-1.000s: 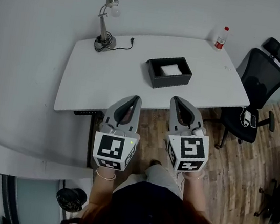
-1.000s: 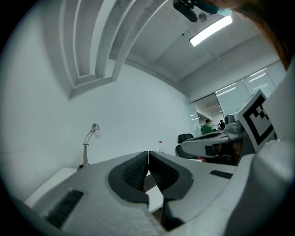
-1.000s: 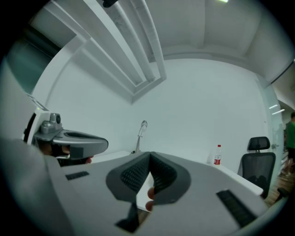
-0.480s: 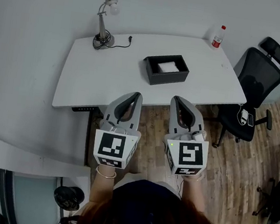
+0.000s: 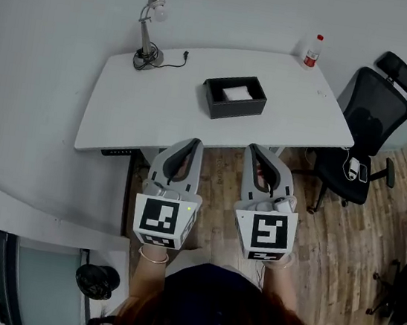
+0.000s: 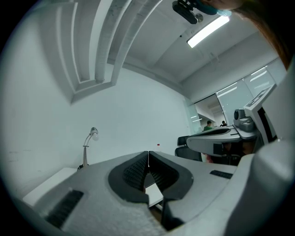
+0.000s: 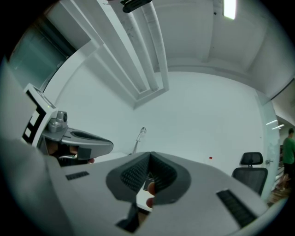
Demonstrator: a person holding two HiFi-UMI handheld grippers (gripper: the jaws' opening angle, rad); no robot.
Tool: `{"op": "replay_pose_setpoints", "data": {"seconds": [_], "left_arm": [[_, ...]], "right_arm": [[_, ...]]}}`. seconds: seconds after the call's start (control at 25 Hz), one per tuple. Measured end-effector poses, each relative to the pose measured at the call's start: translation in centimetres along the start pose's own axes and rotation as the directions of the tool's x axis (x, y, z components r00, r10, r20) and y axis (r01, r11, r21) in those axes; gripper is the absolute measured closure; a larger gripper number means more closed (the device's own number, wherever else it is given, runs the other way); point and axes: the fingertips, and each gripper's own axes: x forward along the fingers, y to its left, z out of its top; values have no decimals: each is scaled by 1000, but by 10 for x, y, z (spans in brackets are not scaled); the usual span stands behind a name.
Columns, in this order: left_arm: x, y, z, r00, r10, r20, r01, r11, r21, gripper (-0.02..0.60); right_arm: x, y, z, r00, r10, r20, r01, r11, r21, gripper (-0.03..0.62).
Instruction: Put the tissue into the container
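around: lamp (image 5: 149, 26) left-rear of container (image 5: 232, 106), bottle (image 5: 311, 51) right-rear, chair (image 5: 371, 118) right | container: mid worktop (image 5: 151, 109), white tissue (image 5: 236, 93) inside | L gripper (image 5: 194, 144) & R gripper (image 5: 255, 151): both clenched, empty, front of container, off worktop edge

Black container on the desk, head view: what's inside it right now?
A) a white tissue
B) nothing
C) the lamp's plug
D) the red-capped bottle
A: the head view shows a white tissue lying inside the black container, while the bottle stands at the back right corner of the desk and the lamp at its back left.
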Motion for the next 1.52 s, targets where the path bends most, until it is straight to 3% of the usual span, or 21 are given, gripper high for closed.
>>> {"op": "replay_pose_setpoints", "data": {"seconds": [0.84,1.52], "left_arm": [[-35,-73,2,999,39,-36,-38,999,18,554],[-46,-90,3,999,32,-43,-30,998,46,554]], "right_arm": [[-71,-22,-2,999,40,12,-40,999,-9,574],[-80,-24,-7,999,41,26,-41,999,-6,574]]}}
